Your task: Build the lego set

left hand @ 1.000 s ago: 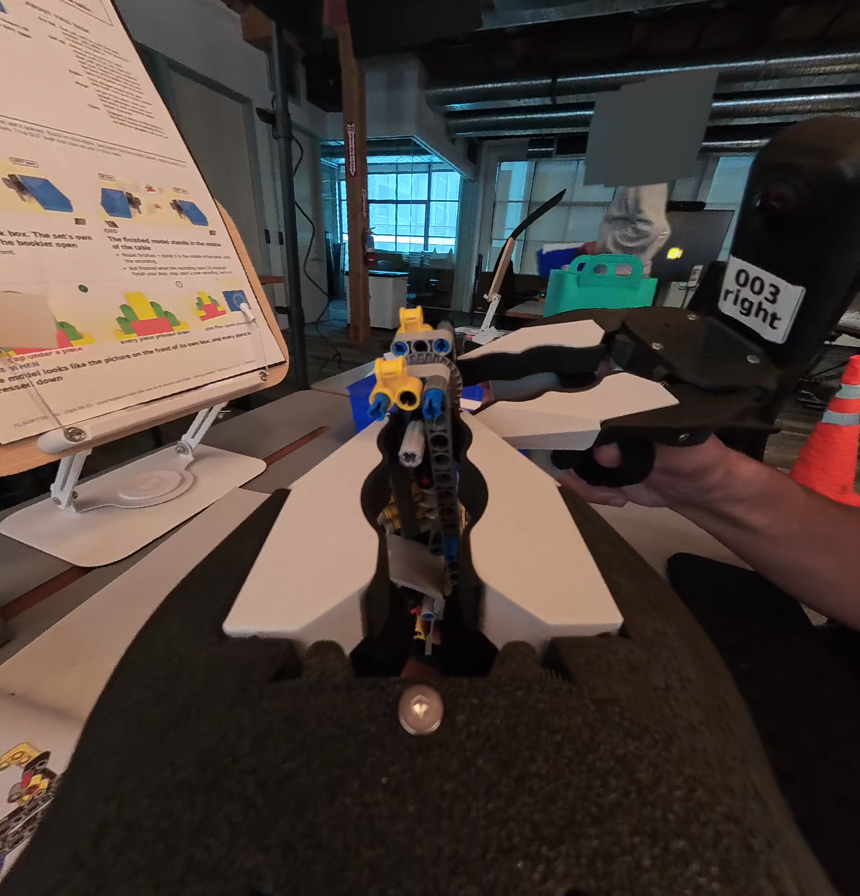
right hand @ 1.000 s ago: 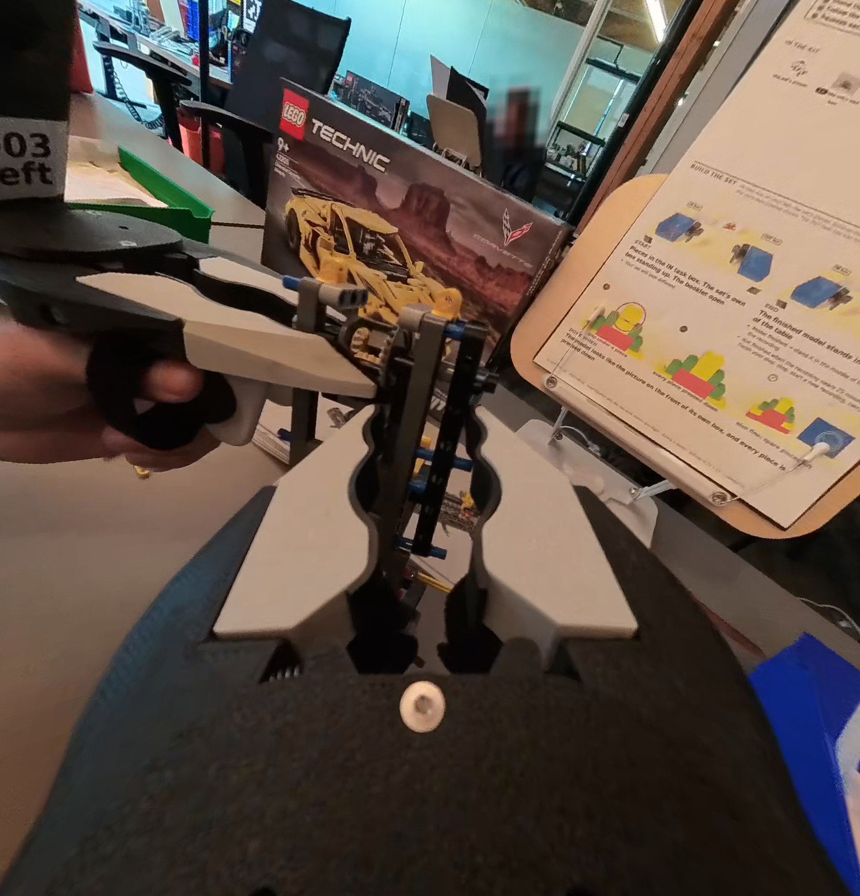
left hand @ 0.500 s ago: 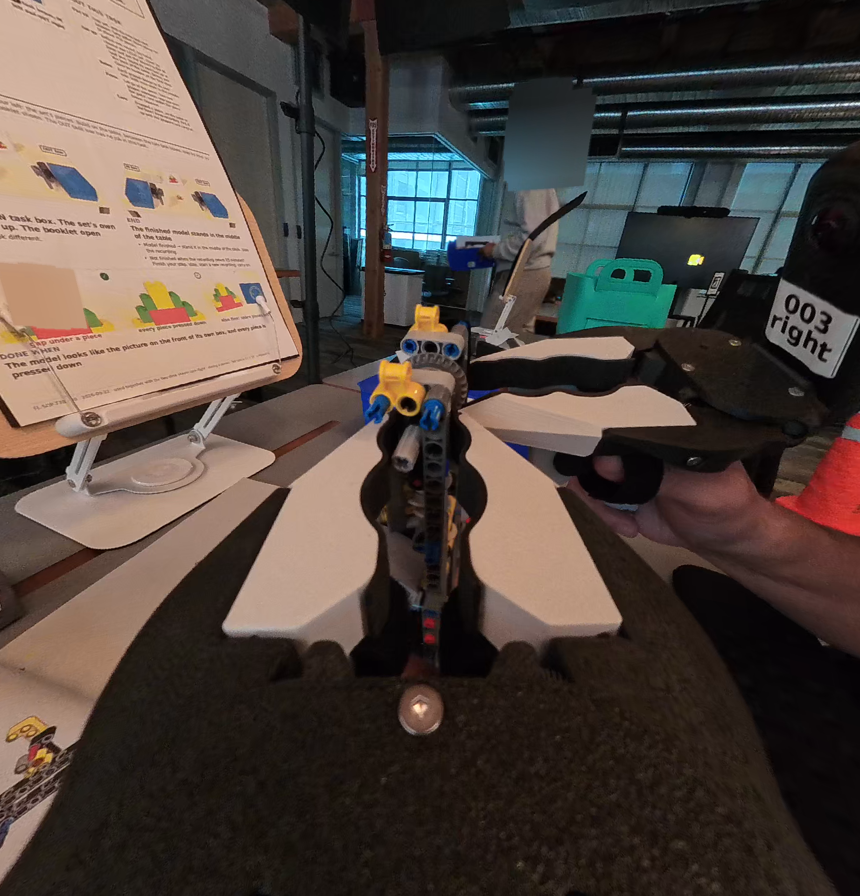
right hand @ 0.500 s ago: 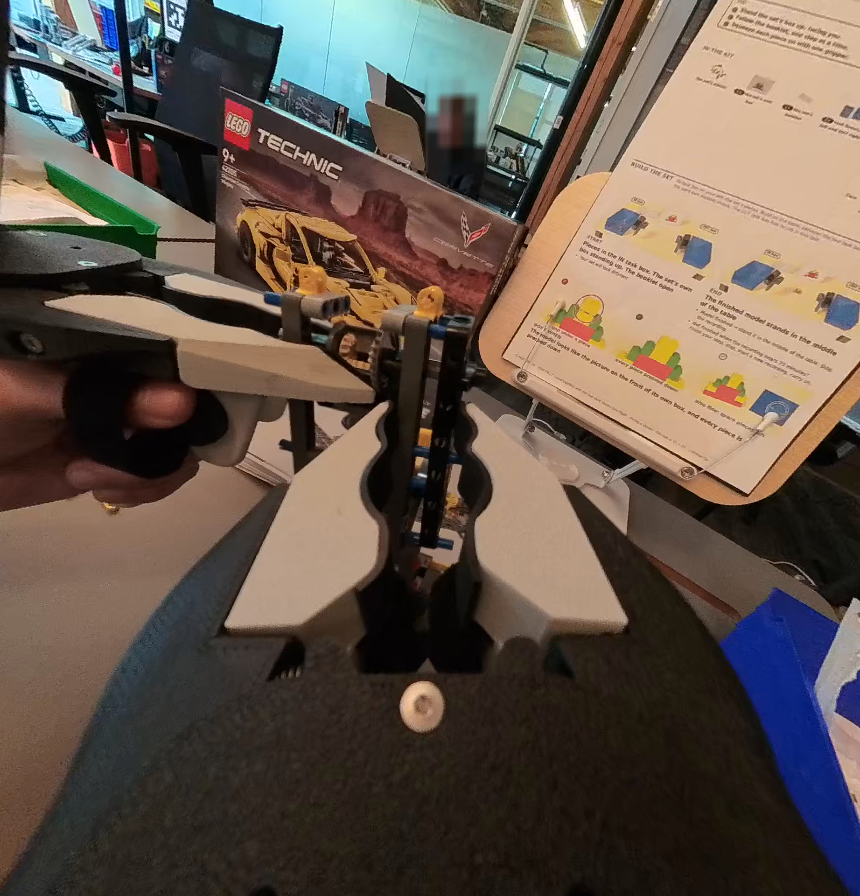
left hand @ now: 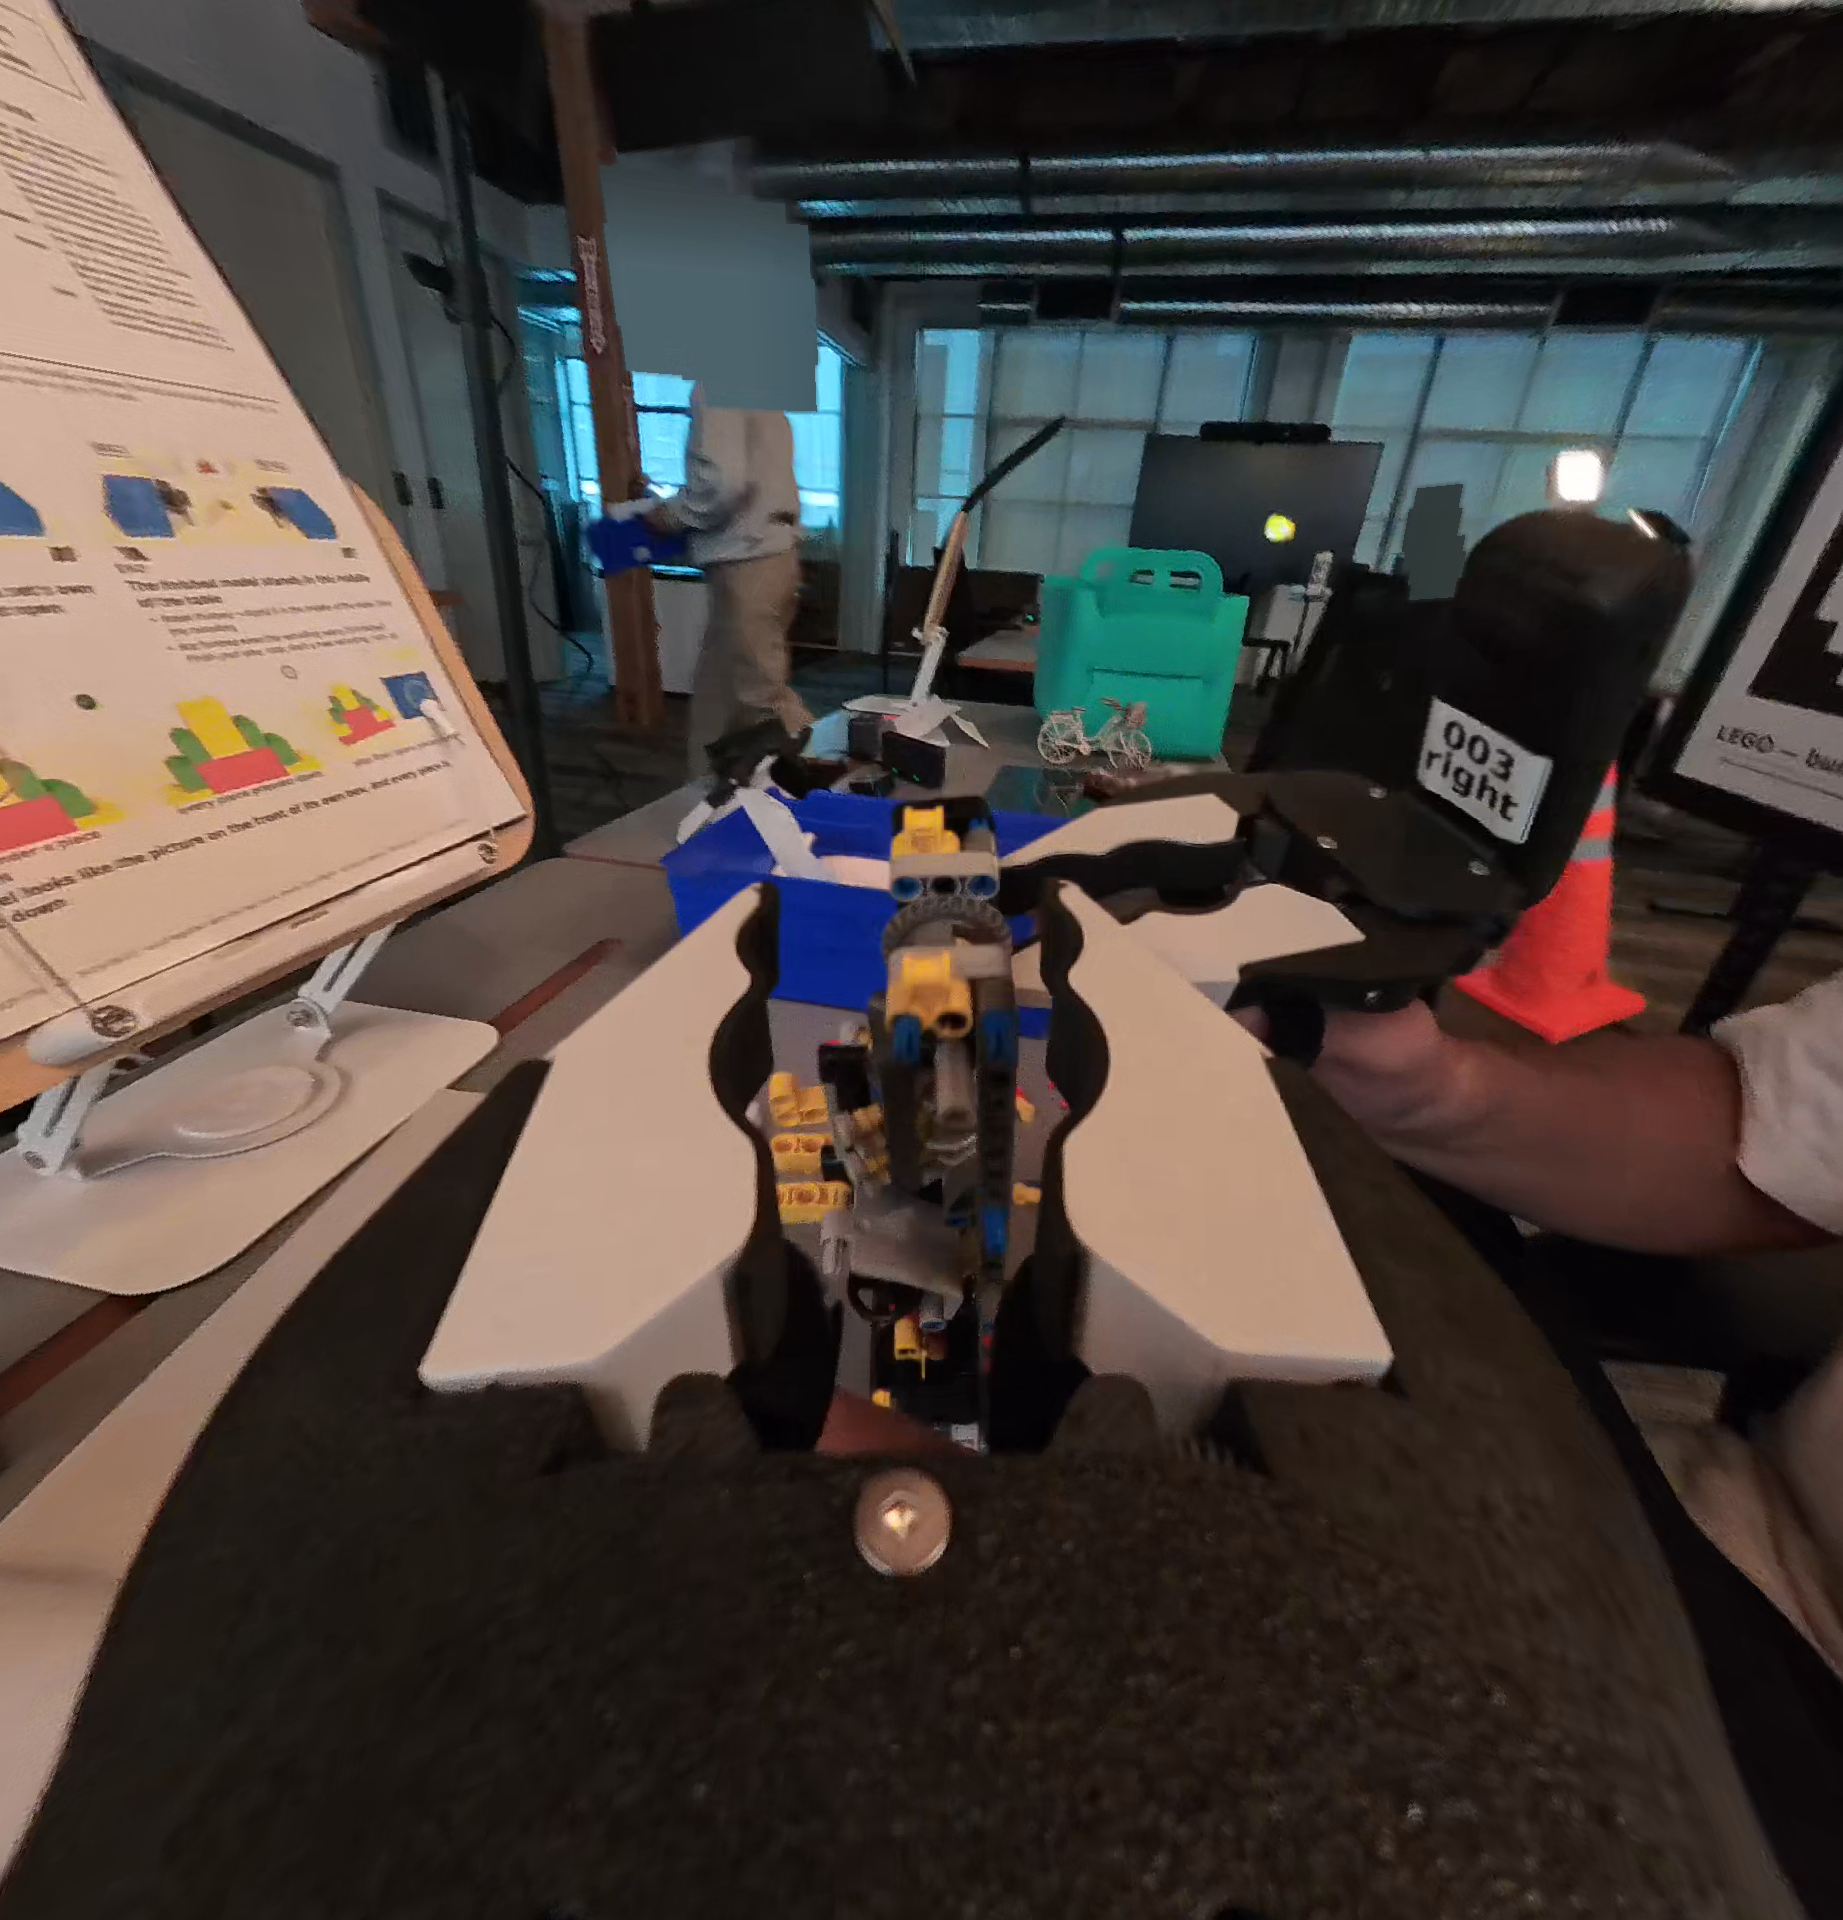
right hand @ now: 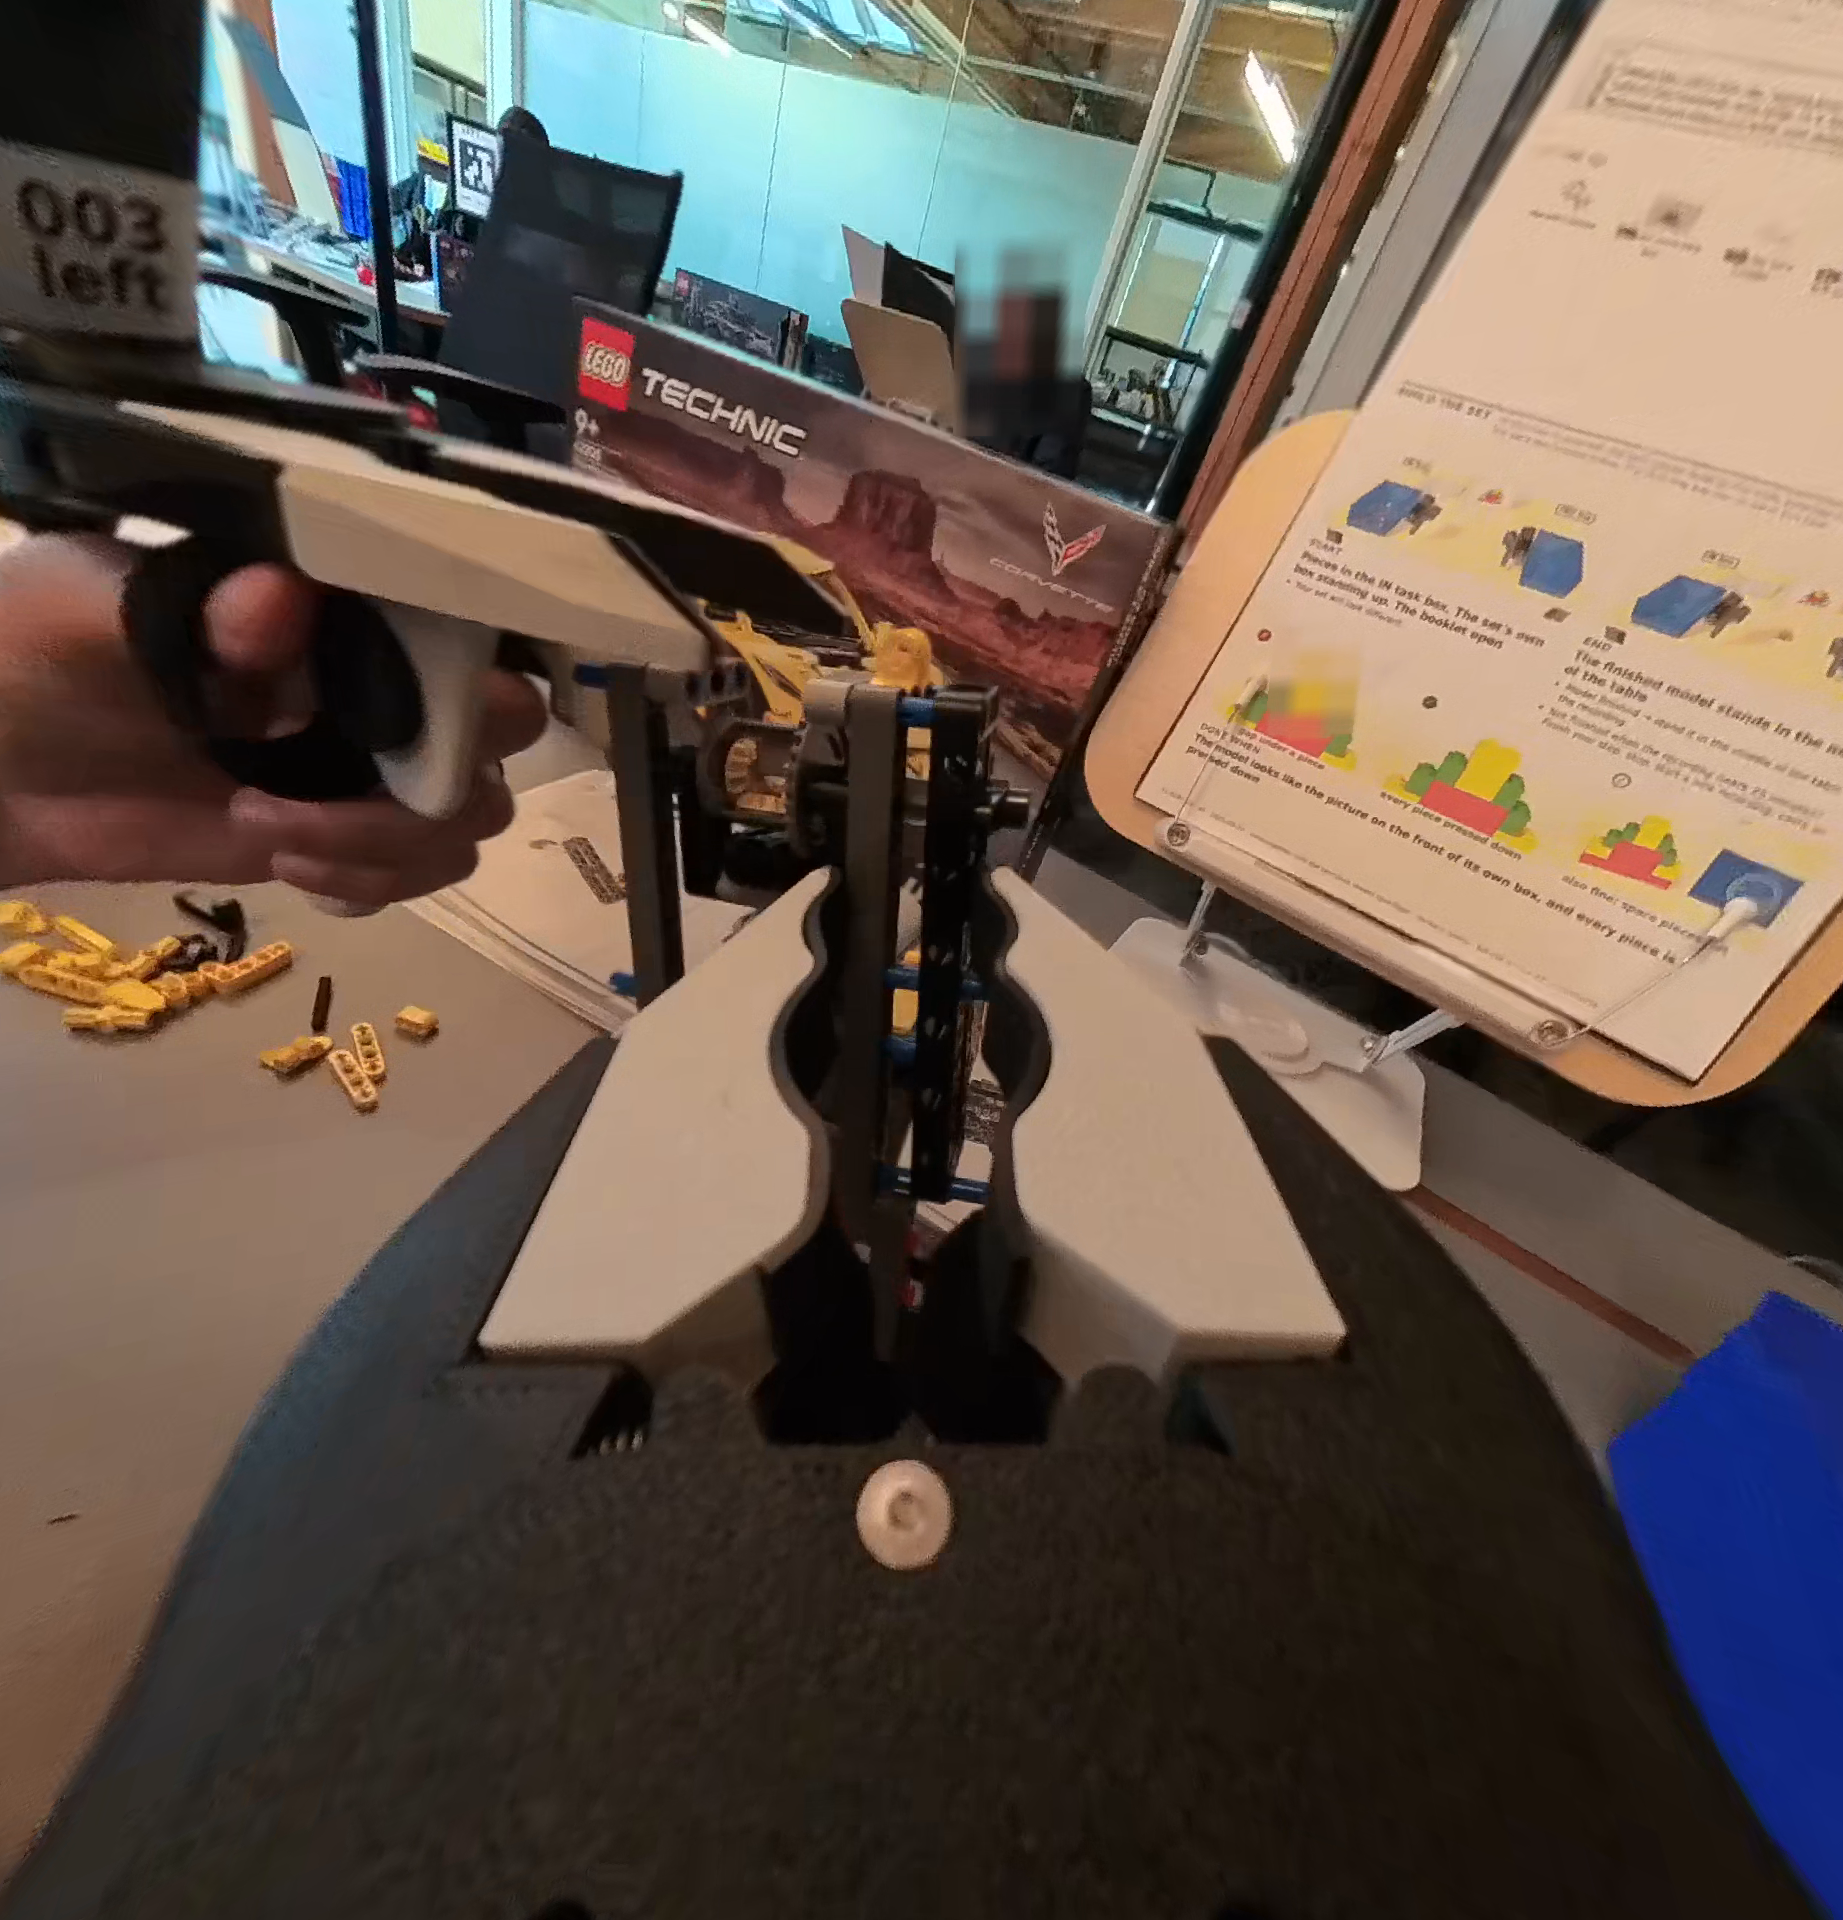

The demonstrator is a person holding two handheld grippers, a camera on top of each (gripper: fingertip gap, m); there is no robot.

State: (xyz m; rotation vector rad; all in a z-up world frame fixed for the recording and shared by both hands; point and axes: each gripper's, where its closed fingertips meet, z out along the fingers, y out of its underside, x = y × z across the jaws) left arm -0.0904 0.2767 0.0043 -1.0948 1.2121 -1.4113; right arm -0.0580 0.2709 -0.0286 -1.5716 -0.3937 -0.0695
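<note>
Two grippers meet on one half-built model, which is held up off the table between them. On the left gripper the white fingers stand apart with a clear gap on both sides of the model, so its jaws are open and it carries nothing just now; in the right wrist view its fingers reach in over the top of the model, but whether they touch it I cannot tell. Over at the right gripper the fingers sit close against the grey and black beams with their blue pins, closed on the model, and I judge this is the hold that keeps it steady and upright while the other side gets a fresh grip or fetches a part. Below and to the side, loose yellow pieces lie scattered on the table within reach, likely the next parts to go on. Behind the model the set's box stands upright, and a sheet of instructions leans on a wooden stand so it can be read while working. Near the table edge sits a blue bin, and an orange cone stands farther off
</note>
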